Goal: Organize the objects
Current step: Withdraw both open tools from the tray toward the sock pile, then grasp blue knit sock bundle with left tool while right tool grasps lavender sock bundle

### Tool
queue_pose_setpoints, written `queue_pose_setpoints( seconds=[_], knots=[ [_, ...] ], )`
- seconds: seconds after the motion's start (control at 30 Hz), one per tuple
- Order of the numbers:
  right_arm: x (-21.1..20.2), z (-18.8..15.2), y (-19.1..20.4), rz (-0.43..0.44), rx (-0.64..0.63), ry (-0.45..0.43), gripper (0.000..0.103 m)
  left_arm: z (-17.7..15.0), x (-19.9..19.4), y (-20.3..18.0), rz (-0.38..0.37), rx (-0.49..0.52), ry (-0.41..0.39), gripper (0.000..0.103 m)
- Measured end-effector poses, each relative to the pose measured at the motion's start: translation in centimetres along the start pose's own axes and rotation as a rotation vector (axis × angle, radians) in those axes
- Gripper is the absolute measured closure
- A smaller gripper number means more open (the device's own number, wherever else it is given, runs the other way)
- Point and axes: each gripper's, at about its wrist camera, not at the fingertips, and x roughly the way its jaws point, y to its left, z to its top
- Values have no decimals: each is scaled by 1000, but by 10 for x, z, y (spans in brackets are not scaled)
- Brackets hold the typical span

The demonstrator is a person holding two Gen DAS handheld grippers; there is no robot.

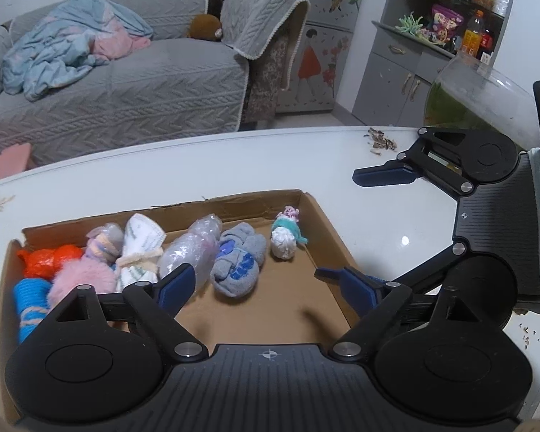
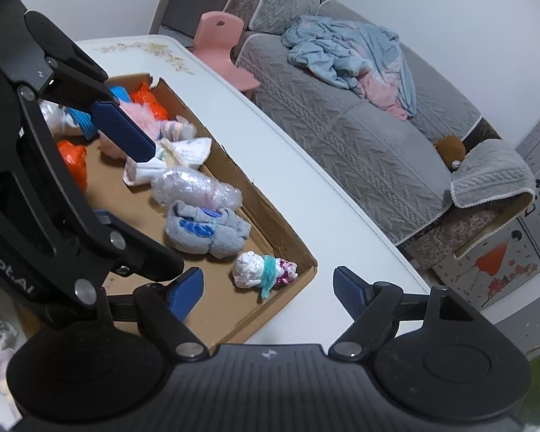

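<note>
**Both claws wide, empty, over the box**

Shallow cardboard box (image 1: 327, 223) sits on white table (image 1: 234, 158). Row of bundles runs along its far wall: orange bag (image 1: 50, 261), blue roll (image 1: 30, 298), pink fluff (image 1: 81, 280), white cloth (image 1: 140, 248), clear wrap (image 1: 192, 248), grey sock (image 1: 239, 262), and last in the row, near the box corner, the white ball w/ teal band (image 1: 284, 241).

Left claw (image 1: 255, 279): jaws spread wide, nothing btwn them. Grey sock lies just ahead of it, closer to its left finger; clear wrap partly behind that finger's tip. No pad touches either. Bare box floor under the gap.

Right claw (image 2: 268, 286): also wide, empty. White ball (image 2: 250, 270) lies just ahead of the gap, closer to the left finger, not touching. Its right finger hangs over bare table outside the box wall (image 2: 291, 241). Grey sock (image 2: 205, 230) further up the row, then clear wrap (image 2: 194, 187).

Left claw's blue finger (image 2: 124, 127) crosses the right view, above the pink/white bundles.

Sofa (image 1: 126, 82) w/ crumpled blue blanket (image 1: 64, 43) behind table.
</note>
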Motion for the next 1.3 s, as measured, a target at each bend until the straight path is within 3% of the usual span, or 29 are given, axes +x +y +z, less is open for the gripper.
queue_pose_setpoints(
  seconds=[0.37,0.7,0.97,1.3],
  knots=[
    [-37,5,26,-13,76,-41,16,-23,-58,7,71,6,-72,6],
    [-71,-5,47,-19,281,-92,9,-56,-116,29,163,-27,-161,2],
    [-99,-25,80,9,428,-140,6,-111,-150,45,229,-62,-203,1],
    [-122,-42,145,56,488,-194,4,-183,-160,41,315,-49,-205,1]
  ],
)
